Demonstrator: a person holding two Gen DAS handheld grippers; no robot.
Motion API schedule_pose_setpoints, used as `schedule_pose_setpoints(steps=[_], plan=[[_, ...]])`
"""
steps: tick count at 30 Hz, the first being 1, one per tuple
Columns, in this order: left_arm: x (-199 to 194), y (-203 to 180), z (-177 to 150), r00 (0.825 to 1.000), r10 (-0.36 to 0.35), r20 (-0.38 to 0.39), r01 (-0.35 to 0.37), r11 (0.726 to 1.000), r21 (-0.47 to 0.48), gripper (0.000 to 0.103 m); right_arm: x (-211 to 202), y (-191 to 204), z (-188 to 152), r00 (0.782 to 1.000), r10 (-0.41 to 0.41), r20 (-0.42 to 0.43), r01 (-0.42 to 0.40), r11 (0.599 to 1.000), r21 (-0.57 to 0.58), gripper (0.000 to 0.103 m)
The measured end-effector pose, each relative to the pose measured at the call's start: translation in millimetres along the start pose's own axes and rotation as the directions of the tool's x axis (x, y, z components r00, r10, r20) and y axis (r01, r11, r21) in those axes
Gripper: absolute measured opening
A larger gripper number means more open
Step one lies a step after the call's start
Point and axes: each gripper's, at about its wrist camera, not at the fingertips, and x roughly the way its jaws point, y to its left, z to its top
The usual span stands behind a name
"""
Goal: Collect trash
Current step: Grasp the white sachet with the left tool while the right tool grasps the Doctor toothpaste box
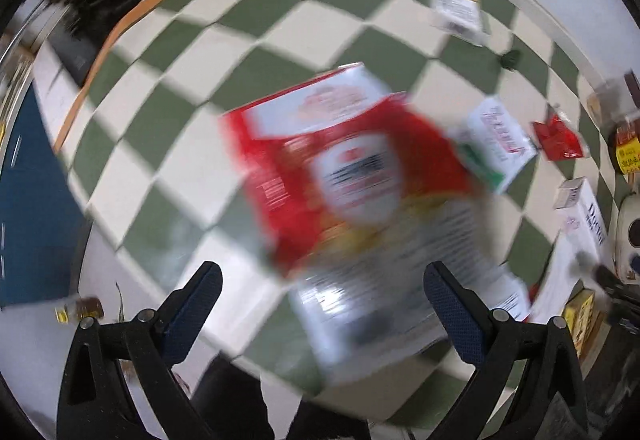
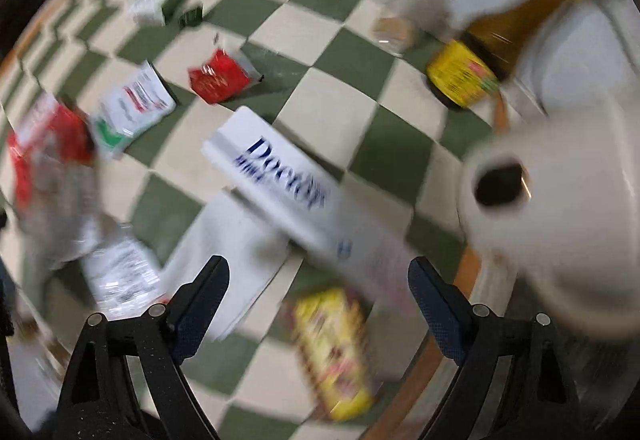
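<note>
Both grippers wide apart over a checkered tabletop covered in trash, nothing grabbed.

The left gripper (image 1: pixel 322 290) points down with its jaws spread and empty; a big red and white box (image 1: pixel 352 176) lies flat on the green-and-cream checkered cloth (image 1: pixel 180 52) right ahead of it, with a white and green packet (image 1: pixel 498 142) and a small red wrapper (image 1: pixel 558 138) off to its right. The right gripper (image 2: pixel 318 288) is also spread, holding nothing, above a long white box with blue lettering (image 2: pixel 288 184) and a yellow packet (image 2: pixel 334 350). A brown bottle with a yellow label (image 2: pixel 484 56) and what looks like a white paper roll (image 2: pixel 520 208) sit nearby, though it's all pretty blurry.
</note>
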Motion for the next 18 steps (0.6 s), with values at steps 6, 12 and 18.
schedule_pose_setpoints(steps=[6, 12, 18], plan=[[10.8, -74.7, 34.3, 0.997, -0.072, 0.003, 0.069, 0.967, 0.246, 0.100, 52.8, -1.4, 30.3, 0.994, 0.066, -0.084, -0.072, 0.995, -0.069, 0.075], [43.7, -109.6, 71.0, 0.993, -0.095, -0.077, 0.116, 0.933, 0.341, 0.085, 72.5, -65.3, 35.6, 0.991, 0.124, -0.046, -0.105, 0.949, 0.298, 0.066], [53.4, -113.2, 80.9, 0.997, -0.069, -0.044, 0.081, 0.902, 0.424, 0.041, 107.6, -75.7, 31.9, 0.975, 0.199, -0.100, -0.156, 0.931, 0.331, 0.074]])
